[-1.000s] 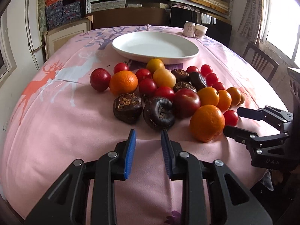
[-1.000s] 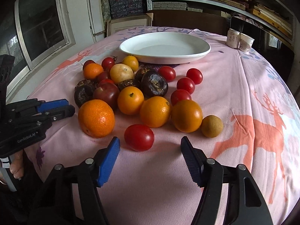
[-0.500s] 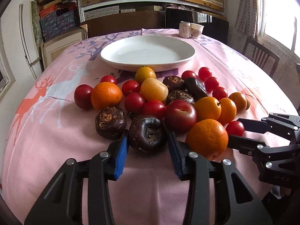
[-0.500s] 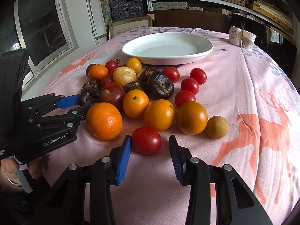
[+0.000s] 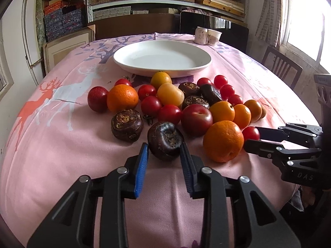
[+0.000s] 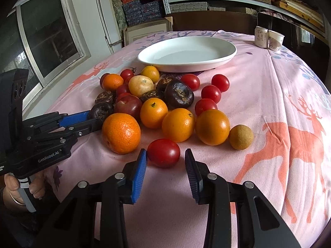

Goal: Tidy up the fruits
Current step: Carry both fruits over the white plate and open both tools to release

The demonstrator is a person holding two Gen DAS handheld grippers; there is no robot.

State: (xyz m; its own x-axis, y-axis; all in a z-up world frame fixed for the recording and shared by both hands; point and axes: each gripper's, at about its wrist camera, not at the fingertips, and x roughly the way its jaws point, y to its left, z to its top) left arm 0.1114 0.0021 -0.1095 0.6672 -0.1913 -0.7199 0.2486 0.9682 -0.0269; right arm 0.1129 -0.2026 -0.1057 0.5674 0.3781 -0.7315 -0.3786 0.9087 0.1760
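Both tongs part-open: left tongs bracket dark fruit, right tongs tomato.

Pink cloth over the worktop, printed with coral-orange and white deer plus lilac trees. Plain white plate. Glossy red tomato; bright orange mandarin with pebbled skin; dull tan-brown longan. Dark purple-brown water chestnut with lighter ringed markings on top; deep red plum; pale yellow fruit. Black left tool and black right tool, each with ribbed blue pads.
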